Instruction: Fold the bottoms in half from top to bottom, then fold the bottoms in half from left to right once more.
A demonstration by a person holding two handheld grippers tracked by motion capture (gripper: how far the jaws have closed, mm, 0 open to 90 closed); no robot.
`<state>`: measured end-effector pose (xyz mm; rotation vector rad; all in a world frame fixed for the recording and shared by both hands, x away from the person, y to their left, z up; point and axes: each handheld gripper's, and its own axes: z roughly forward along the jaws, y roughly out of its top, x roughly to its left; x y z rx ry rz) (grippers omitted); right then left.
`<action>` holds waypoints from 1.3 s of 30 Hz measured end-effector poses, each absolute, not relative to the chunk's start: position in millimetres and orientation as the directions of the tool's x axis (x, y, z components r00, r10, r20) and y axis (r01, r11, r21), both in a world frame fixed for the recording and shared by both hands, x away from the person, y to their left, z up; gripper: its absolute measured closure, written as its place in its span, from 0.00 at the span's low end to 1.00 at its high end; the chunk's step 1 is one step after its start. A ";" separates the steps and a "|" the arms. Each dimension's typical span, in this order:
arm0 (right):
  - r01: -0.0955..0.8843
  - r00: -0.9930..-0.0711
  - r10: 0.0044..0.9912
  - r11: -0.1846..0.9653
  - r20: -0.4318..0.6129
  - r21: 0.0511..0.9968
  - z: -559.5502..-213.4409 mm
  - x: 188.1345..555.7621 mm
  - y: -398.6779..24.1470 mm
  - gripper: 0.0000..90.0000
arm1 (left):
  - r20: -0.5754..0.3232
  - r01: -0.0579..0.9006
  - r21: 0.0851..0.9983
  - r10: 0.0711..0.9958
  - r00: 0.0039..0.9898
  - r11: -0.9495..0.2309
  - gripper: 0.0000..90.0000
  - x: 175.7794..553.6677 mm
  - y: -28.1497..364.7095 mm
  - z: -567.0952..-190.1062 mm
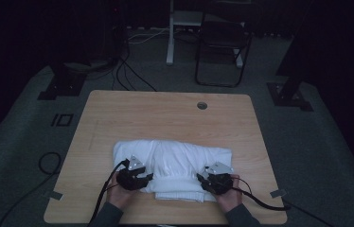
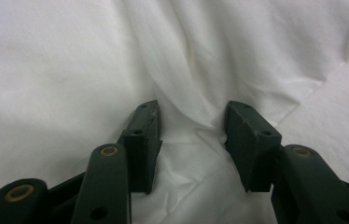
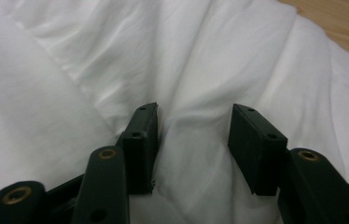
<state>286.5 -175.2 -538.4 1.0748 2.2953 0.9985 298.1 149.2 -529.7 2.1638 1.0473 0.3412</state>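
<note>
Left tool (image 1: 139,178) | half-open, straddling a ridge of white cloth (image 1: 175,163), no firm pinch seen | right tool (image 1: 208,180) same, lower centre | symmetric placement suits folding on surface (image 1: 118,118)

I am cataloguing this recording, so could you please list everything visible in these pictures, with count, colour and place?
folded cloth: one, white, near middle of the table, bunched between both sets of jaws
table: one, light wood top
cable hole: one, round, grey, far right part of the tabletop
folding chair: one, black, on the floor beyond the table
white stand: one, on the floor beyond the table
floor cables: several, black, beyond the table's far left corner
left hand-held gripper: one, black, on the cloth's near left part, jaws partly apart over a fold
right hand-held gripper: one, black, on the cloth's near right part, jaws partly apart over a fold
hands: two, at the near table edge
</note>
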 end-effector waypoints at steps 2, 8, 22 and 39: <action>0.491 -0.617 0.785 0.443 -0.060 0.750 -539.6 298.4 -174.0 0.58 | -0.058 0.585 0.696 0.779 0.624 -0.416 0.64 304.9 150.6 -530.3; 0.495 -0.619 0.783 0.444 -0.055 0.747 -539.4 332.6 -166.8 0.58 | -0.065 0.611 0.698 0.816 0.574 -0.373 0.64 328.0 156.7 -529.5; 0.511 -0.611 0.791 0.397 -0.002 0.762 -542.2 354.3 -163.9 0.58 | -0.140 0.621 0.765 0.897 0.420 -0.171 0.33 342.9 195.4 -500.7; 0.500 -0.609 0.793 0.377 0.007 0.780 -545.2 352.4 -166.3 0.58 | -0.094 0.717 0.686 0.961 0.260 -0.126 0.02 361.5 212.2 -542.1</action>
